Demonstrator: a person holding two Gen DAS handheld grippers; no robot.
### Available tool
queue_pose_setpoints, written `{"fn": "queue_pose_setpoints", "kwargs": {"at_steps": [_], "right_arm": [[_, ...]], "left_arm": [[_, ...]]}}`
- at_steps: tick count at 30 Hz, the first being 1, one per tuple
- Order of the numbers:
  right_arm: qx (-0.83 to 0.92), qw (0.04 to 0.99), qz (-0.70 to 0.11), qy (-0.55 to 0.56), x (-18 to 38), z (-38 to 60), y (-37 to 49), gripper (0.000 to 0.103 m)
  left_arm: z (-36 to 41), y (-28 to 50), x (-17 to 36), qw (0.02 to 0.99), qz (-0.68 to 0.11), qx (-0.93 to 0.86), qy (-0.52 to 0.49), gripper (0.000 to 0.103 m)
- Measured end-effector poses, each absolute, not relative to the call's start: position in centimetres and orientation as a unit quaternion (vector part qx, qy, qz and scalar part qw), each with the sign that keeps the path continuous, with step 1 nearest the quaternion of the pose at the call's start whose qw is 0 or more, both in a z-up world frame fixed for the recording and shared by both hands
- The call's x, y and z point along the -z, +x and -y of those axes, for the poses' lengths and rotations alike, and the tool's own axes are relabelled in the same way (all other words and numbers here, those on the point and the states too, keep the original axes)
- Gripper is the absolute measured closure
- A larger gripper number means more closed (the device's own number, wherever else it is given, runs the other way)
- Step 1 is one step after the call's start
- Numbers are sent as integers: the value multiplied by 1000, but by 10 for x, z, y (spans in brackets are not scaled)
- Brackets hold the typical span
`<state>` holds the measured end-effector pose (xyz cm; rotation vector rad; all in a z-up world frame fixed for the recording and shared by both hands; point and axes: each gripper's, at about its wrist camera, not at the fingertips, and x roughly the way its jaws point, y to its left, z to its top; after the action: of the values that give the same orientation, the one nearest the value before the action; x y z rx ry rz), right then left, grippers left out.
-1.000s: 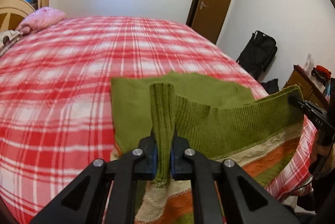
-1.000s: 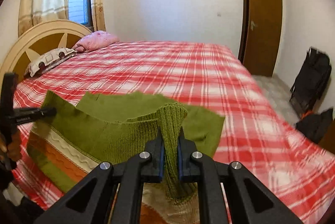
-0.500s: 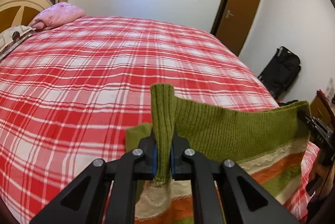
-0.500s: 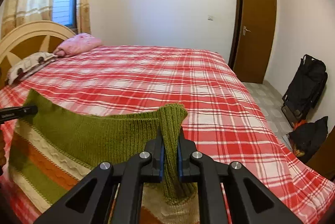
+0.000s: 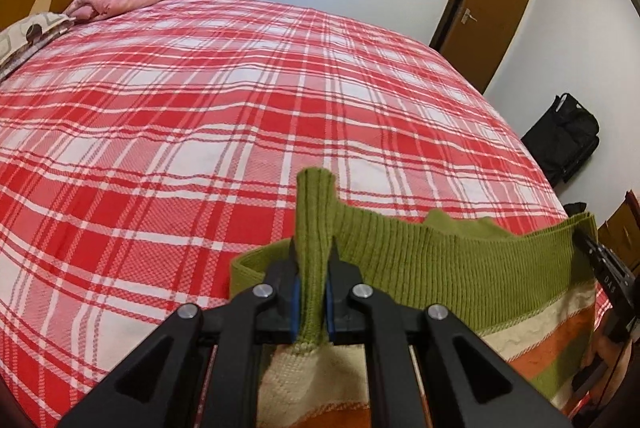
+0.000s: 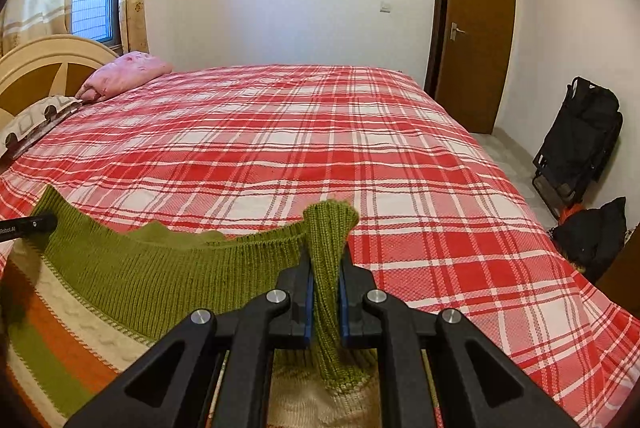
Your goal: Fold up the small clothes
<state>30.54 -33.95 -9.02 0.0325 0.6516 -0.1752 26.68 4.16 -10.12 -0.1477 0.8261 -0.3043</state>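
A small knitted sweater (image 5: 460,268) with a green ribbed hem and cream, orange and green stripes hangs stretched between my two grippers above the near edge of the bed. My left gripper (image 5: 313,260) is shut on one corner of the green hem. My right gripper (image 6: 326,268) is shut on the other corner; the sweater (image 6: 152,280) runs from it to the left. The right gripper's tip shows at the far right of the left wrist view (image 5: 600,260). A green part of the sweater (image 5: 256,260) lies folded on the bed below the hem.
The bed (image 6: 320,132) has a red and white plaid cover. A pink pillow (image 6: 124,74) and a patterned pillow (image 6: 32,120) lie by the headboard. A brown door (image 6: 476,28) and black bags (image 6: 580,136) stand on the right.
Both grippers have lifted the hem and drawn it back toward the near edge. Less of the green sweater body lies spread on the bed than before.
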Motion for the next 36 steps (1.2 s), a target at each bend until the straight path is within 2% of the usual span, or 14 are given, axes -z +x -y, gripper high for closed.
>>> {"fn": "queue_pose_setpoints", "kwargs": {"at_steps": [22,36], "right_arm": [[115,926,-359,22,124,347,321,94],[112,901,-417,43,146,355,342,94]], "left_arm": [[-25,280,123,903,-419,94,-15,91],[-9,281,130,910,-408,66,41,88]]}}
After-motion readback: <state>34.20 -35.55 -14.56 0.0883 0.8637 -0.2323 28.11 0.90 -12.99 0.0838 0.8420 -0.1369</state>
